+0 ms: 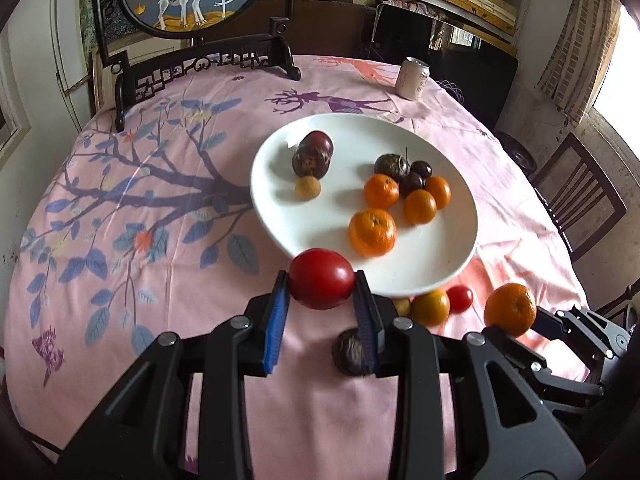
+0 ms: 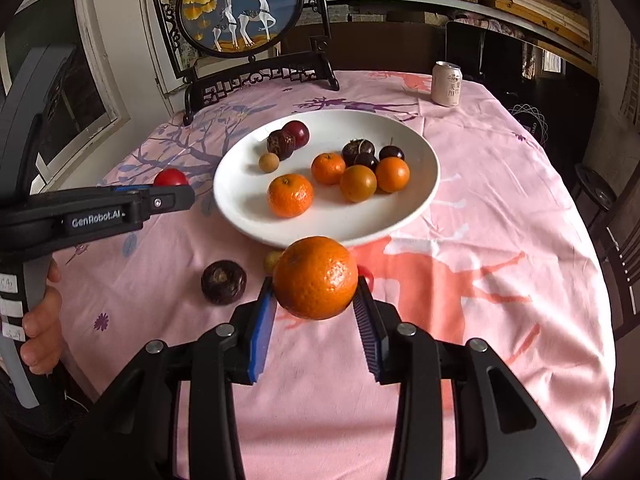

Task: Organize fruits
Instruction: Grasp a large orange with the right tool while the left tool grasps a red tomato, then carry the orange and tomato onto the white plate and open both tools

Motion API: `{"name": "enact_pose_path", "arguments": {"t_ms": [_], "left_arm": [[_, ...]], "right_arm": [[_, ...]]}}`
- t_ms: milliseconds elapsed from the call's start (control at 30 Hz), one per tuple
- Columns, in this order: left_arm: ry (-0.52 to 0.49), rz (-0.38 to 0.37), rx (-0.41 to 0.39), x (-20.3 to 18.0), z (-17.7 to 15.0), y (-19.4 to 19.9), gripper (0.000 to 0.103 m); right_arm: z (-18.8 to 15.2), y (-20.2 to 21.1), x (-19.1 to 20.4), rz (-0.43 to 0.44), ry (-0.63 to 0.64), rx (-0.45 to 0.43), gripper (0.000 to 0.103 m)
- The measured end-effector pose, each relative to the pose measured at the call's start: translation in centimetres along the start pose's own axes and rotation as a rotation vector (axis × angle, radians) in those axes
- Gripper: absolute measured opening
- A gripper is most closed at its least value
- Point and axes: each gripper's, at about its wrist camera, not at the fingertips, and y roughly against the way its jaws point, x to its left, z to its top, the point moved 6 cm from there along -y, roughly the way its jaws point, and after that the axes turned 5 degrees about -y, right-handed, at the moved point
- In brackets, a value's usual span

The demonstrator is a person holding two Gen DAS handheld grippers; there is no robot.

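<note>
Left claw: the left claw (image 1: 322, 286), low centre of the left wrist view, is clamped on a red tomato (image 1: 321, 279), blue pads pressing both sides, the fruit held clear of the cloth.
Right claw: the right claw (image 2: 316, 280), low centre of the right wrist view, grips a big mandarin (image 2: 315, 277) between its pads, lifted off the counter.
Hand: at the left edge of the right wrist view, a hand (image 2: 40, 320) wraps the left tool's handle.
Loose fruit: near the front rim of the plate, on the pink cloth, there's a dark wrinkled fruit (image 2: 223, 282), a small yellowish one (image 2: 273, 261) just beside the plate rim, and an orange fruit (image 1: 430, 307) touching a small red tomato (image 1: 459, 298).
Plate: centre frame, the white plate (image 2: 248, 216) sits on the counter (image 2: 500, 200) and carries four orange mandarins (image 2: 290, 195), a cluster of dark fruits (image 2: 358, 152) behind them, a small tan fruit (image 2: 268, 162), and two dark-red fruits (image 2: 288, 140) at its upper left.
Far end: top right, a pale can (image 2: 447, 83) stands upright; top left, a round deer screen (image 2: 240, 4) in a dark carved stand.
</note>
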Motion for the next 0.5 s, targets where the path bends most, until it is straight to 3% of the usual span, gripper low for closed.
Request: {"name": "enact_pose_path", "arguments": {"t_ms": [233, 500], "left_arm": [[-0.025, 0.053, 0.068, -0.4, 7.5, -6.1, 0.032], [-0.033, 0.054, 0.137, -1.5, 9.8, -11.1, 0.032]], "right_arm": [[5.1, -4.7, -2.8, -0.061, -0.005, 0.014, 0.039], [6.6, -7.5, -4.8, -0.08, -0.017, 0.056, 0.039]]}}
